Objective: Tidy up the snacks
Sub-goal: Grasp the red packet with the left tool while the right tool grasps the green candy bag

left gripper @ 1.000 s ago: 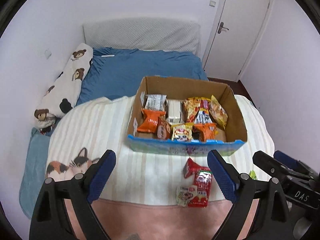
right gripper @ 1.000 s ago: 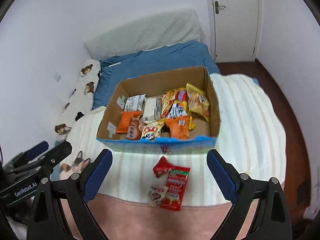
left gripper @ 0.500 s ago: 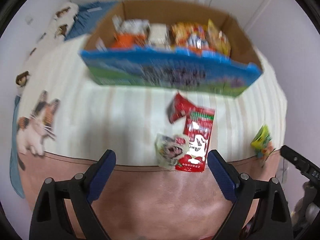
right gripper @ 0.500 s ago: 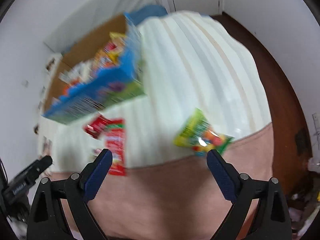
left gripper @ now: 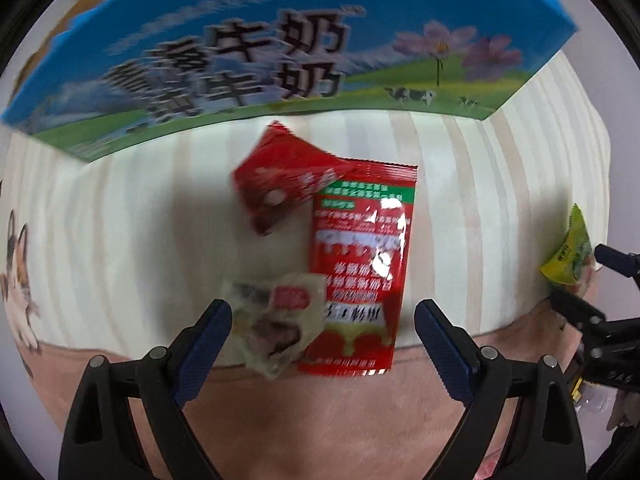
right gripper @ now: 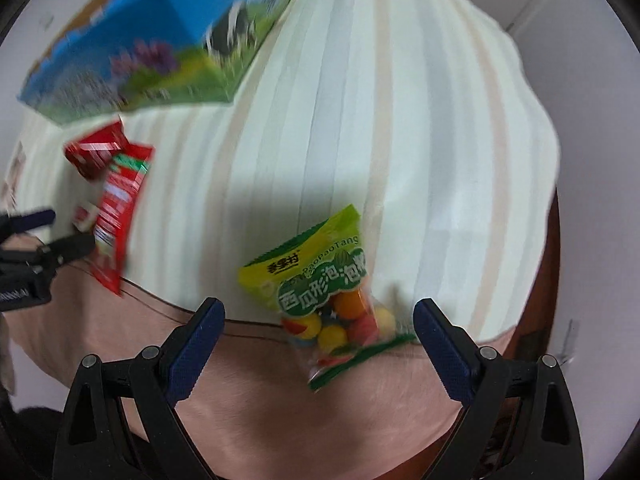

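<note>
Pick-up is in hand: the left tongs [left gripper: 323, 322] gape over the pale packet [left gripper: 276, 320] and red sachet [left gripper: 360, 268] at lower centre, grasping nothing. The right tongs [right gripper: 319, 318], likewise released, straddle the green candy bag [right gripper: 320, 284]. Next, I judge, each must drop and clench.

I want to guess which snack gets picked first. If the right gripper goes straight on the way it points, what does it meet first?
Most likely the green candy bag, which lies between the open fingers of the right gripper; how far off it is stays unclear.
</note>
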Available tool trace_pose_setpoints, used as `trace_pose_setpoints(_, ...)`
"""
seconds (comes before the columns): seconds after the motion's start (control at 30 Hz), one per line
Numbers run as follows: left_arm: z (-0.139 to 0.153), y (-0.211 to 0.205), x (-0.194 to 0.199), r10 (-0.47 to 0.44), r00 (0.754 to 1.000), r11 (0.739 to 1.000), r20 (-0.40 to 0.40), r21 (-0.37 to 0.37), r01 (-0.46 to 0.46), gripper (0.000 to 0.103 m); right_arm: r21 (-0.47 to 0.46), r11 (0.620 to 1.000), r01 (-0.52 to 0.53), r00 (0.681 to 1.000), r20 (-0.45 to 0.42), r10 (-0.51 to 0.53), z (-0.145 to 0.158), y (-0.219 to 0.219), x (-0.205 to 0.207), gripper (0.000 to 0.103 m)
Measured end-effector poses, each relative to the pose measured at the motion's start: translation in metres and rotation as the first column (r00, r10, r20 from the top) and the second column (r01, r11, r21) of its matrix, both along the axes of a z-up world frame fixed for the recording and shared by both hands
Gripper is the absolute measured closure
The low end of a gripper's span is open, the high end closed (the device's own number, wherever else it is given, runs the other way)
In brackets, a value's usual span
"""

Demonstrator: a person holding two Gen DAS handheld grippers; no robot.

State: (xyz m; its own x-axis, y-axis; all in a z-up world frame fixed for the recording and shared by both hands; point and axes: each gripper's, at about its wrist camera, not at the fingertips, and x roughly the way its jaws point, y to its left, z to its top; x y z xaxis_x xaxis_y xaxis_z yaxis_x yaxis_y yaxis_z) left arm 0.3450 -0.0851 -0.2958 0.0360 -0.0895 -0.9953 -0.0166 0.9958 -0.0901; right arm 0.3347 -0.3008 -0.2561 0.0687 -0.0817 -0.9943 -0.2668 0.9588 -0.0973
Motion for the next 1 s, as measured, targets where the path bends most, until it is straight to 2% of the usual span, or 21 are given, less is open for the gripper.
trace_pose_setpoints(0.07, -0.006, -0.005, 0.005, -0.006, 1.0, 1.0, -0.016, -0.001, 0.006, 0.009, -0.006, 1.0, -0.007, 1.0, -0.017, 0.007, -0.012, 0.0, 0.002, 0.017)
trace_pose_setpoints(0.1, -0.009, -0.007, 0.007, -0.013, 1.0, 1.0, -0.018, 0.004, 0.014, 0.009, -0.004, 1.0, 0.001, 1.0, -0.024, -0.002, -0.017, -0.002, 0.003, 0.03)
trace_pose_setpoints(0.13, -0.01, -0.01, 0.01, -0.019, 1.0, 1.0, -0.015, 0.006, 0.019, 0.009, 0.001, 1.0, 0.03, 0.999, -0.029, -0.03, -0.022, -0.007, 0.004, 0.036)
trace_pose_setpoints(0.2, -0.011, -0.015, 0.015, -0.029, 1.0, 1.0, -0.001, 0.006, 0.029, 0.013, 0.035, 0.995, 0.089, 0.996, -0.026, -0.088, -0.025, -0.014, 0.004, 0.038)
trace_pose_setpoints(0.23, -0.01, -0.016, 0.019, -0.029, 1.0, 1.0, 0.005, 0.003, 0.029, 0.019, 0.057, 0.99, 0.132, 0.991, -0.022, -0.131, -0.025, -0.02, 0.004, 0.04)
trace_pose_setpoints(0.27, -0.012, -0.019, 0.021, -0.03, 1.0, 1.0, -0.003, 0.005, 0.03, 0.041, 0.077, 0.982, 0.173, 0.985, -0.02, -0.171, -0.024, -0.024, 0.002, 0.04)
trace_pose_setpoints(0.33, -0.017, -0.025, 0.025, -0.034, 0.999, 0.999, -0.028, -0.003, 0.034, 0.049, 0.13, 0.956, 0.262, 0.965, -0.029, -0.26, -0.024, -0.036, -0.001, 0.042)
trace_pose_setpoints(0.43, -0.018, -0.031, 0.023, -0.041, 0.999, 0.999, -0.011, 0.014, 0.041, 0.053, 0.206, 0.914, 0.351, 0.936, -0.066, -0.345, -0.025, -0.05, -0.008, 0.042)
trace_pose_setpoints(0.53, -0.015, -0.032, 0.017, -0.034, 0.999, 0.999, -0.009, 0.01, 0.034, 0.054, 0.244, 0.888, 0.39, 0.921, -0.081, -0.382, -0.026, -0.057, -0.018, 0.042)
trace_pose_setpoints(0.63, -0.015, -0.034, -0.005, -0.036, 0.999, 0.999, -0.035, -0.013, 0.035, 0.055, 0.26, 0.878, 0.403, 0.915, -0.094, -0.393, -0.027, -0.063, -0.03, 0.042)
trace_pose_setpoints(0.9, -0.026, -0.039, -0.072, -0.055, 0.995, 0.998, -0.084, -0.003, 0.055, 0.055, 0.289, 0.873, 0.393, 0.92, -0.143, -0.366, -0.035, -0.051, -0.075, 0.042)
trace_pose_setpoints(1.0, -0.031, -0.041, -0.078, -0.055, 0.995, 0.998, -0.088, 0.0, 0.055, 0.053, 0.294, 0.872, 0.392, 0.919, -0.16, -0.359, -0.038, -0.042, -0.097, 0.042)
